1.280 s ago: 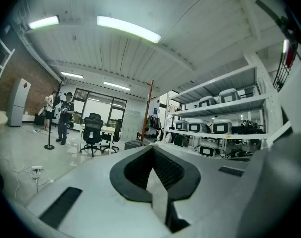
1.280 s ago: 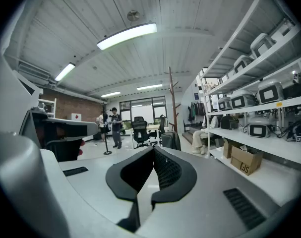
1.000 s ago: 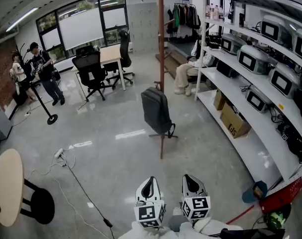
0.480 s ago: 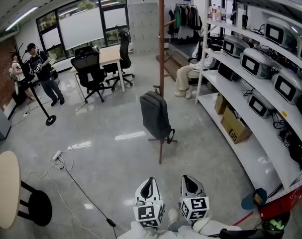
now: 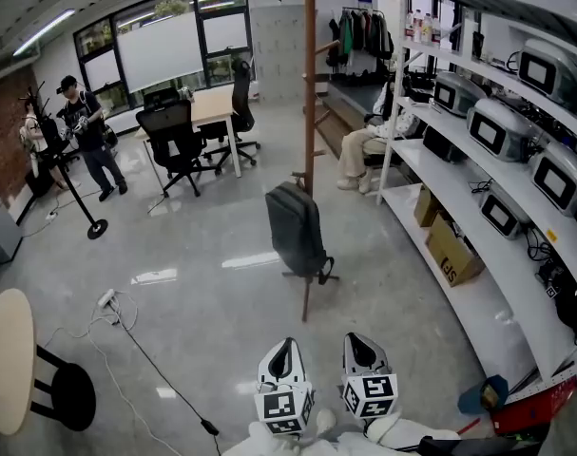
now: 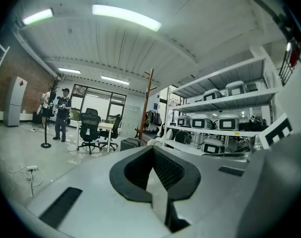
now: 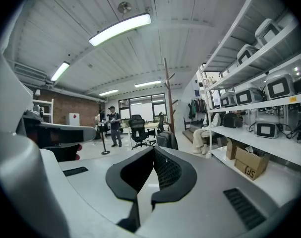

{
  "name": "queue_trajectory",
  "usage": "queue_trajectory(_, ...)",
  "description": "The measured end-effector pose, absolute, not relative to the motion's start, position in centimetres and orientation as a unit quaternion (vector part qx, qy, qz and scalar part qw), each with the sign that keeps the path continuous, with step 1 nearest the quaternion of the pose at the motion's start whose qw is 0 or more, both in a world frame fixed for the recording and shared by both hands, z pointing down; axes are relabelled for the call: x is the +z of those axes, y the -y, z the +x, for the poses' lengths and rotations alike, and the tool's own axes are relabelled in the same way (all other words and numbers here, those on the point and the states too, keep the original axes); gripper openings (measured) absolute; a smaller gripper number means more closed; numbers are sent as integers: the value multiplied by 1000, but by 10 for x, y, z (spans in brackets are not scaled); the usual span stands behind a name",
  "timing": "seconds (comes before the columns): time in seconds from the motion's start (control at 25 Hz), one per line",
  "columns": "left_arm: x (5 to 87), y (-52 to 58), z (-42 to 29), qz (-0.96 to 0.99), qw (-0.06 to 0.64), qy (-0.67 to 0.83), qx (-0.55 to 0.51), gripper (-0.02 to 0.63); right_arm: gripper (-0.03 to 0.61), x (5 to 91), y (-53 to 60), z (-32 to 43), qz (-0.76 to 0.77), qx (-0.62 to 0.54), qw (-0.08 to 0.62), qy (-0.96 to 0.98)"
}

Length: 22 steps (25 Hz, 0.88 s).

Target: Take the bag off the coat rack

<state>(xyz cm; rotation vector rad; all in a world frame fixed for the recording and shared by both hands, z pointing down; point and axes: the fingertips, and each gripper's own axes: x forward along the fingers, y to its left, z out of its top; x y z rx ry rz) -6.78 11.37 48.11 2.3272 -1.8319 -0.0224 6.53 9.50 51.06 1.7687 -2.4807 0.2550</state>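
Hand-held grippers, left (image 5: 285,347) and right (image 5: 359,340), closed; bag (image 5: 296,228) on coat rack (image 5: 309,84).

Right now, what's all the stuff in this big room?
coat rack: one, brown, mid-floor
bag: one, dark grey, low on the coat rack
desk: one, pale top, far back
office chairs: two, black, by the desk
shelves: one unit, white, right side
cardboard boxes: two, brown, bottom shelf
round table: one, pale top, left edge
people: three, two standing far left, one seated by the shelves
left gripper: one, white, shut, empty
right gripper: one, white, shut, empty
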Motion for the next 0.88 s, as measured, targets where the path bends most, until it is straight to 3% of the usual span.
queue_trajectory(0.88,490,-14,-26,780,94,618,9,-15,12,525,4,110,578,107,43,808)
